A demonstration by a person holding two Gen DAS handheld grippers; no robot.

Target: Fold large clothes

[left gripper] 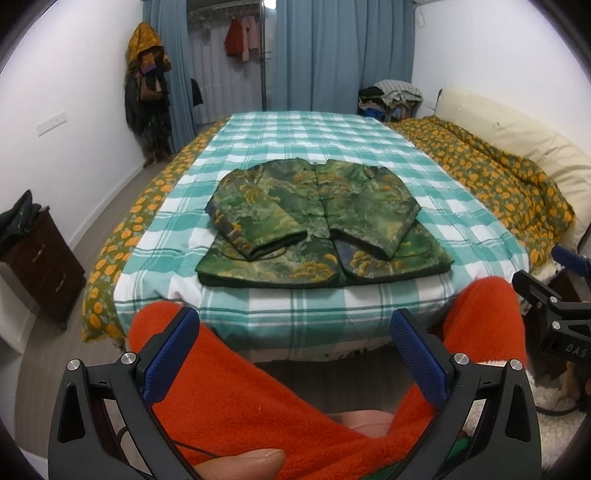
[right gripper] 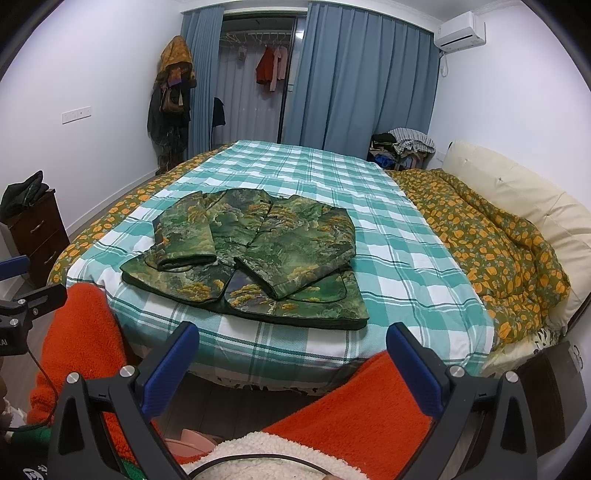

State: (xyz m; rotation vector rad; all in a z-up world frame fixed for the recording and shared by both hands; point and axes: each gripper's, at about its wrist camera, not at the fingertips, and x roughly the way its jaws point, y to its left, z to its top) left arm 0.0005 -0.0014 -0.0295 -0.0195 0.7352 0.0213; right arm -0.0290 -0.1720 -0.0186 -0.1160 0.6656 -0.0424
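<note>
Jacket (left gripper: 321, 225) lies flat on the checked bed (left gripper: 369, 147), sleeves folded in, hem nearest, straight ahead of both grippers; left gripper (left gripper: 295, 354) and right gripper (right gripper: 293, 363) hang back, fingers apart, empty.

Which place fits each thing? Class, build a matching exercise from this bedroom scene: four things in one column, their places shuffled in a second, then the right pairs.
Things:
1. green patterned jacket
2. air conditioner
3. red garment
4. orange-flowered quilt

Places:
A. hanging between the blue curtains
B. high on the wall, top right
C. flat on the checked sheet, sleeves folded in
D. bunched along the bed's right side

Pairs: 1-C, 2-B, 3-A, 4-D
</note>
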